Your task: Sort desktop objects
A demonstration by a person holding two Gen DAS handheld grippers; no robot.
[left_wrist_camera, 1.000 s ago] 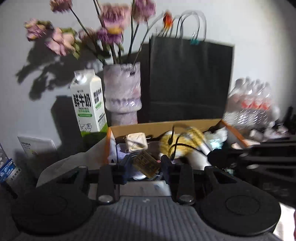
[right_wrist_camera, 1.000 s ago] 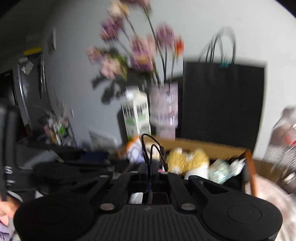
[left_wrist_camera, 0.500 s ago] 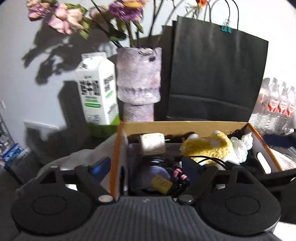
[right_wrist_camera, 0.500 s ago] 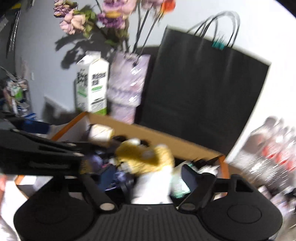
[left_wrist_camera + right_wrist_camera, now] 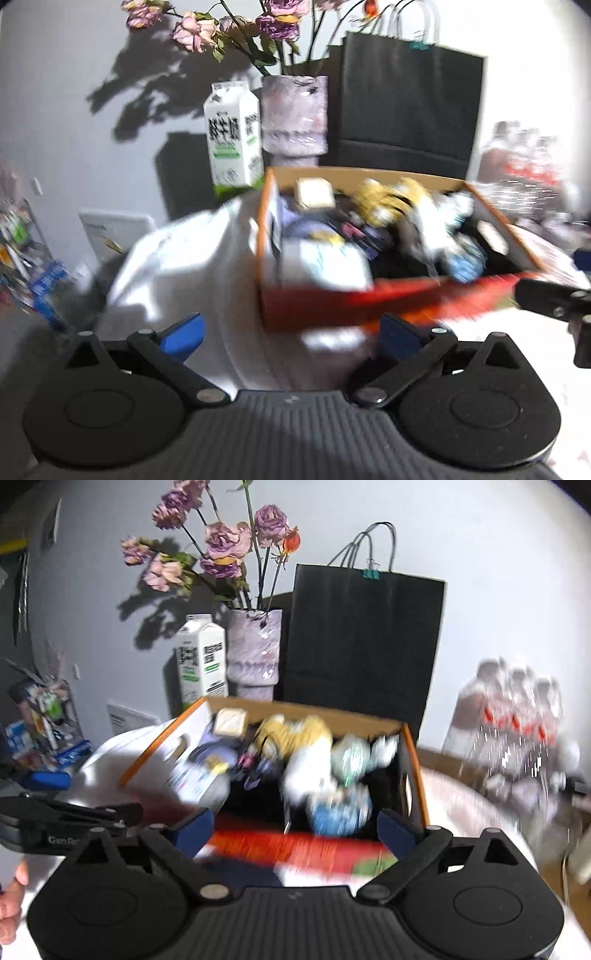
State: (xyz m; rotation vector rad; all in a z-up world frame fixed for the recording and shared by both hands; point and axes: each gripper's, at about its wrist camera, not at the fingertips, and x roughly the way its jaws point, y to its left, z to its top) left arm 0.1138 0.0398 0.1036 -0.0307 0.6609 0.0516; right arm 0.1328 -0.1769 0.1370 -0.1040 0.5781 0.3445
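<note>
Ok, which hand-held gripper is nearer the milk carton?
Left. The left hand-held gripper sits before the box's left corner, on the milk carton's side. The right hand-held gripper faces the box's right half, farther off. Both jaws are opening, nothing between them.

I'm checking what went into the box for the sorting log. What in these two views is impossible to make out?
- Items in the cardboard box: motion-blurred in both wrist views; only a yellow soft thing and a pale square block stand out.
- Box front: print smeared.
- Bottle pack: blurred, labels unreadable.
- Left gripper and right gripper: jaws opening, nothing between them.
</note>
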